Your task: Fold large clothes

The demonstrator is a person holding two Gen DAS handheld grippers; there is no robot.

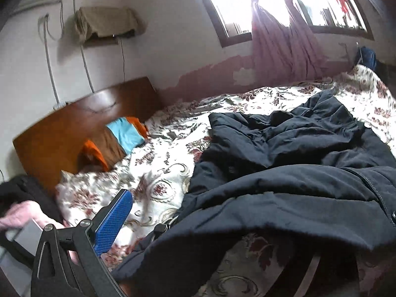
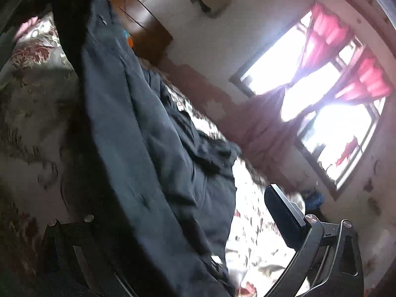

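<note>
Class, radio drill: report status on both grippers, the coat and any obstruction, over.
Left gripper open, coat draped over one finger. Right gripper open, coat between its fingers. Dark coat crumpled on floral bedspread, unfolded. No obstruction seen.

We're losing the left gripper's point(image 1: 198, 245) right finger under the dark coat point(image 1: 284, 173); the coat is running off the frame's right edge.

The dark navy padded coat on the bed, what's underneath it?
The dark navy padded coat lies crumpled on a cream floral bedspread, which shows around it. Whatever lies beneath the coat's middle is hidden.
</note>
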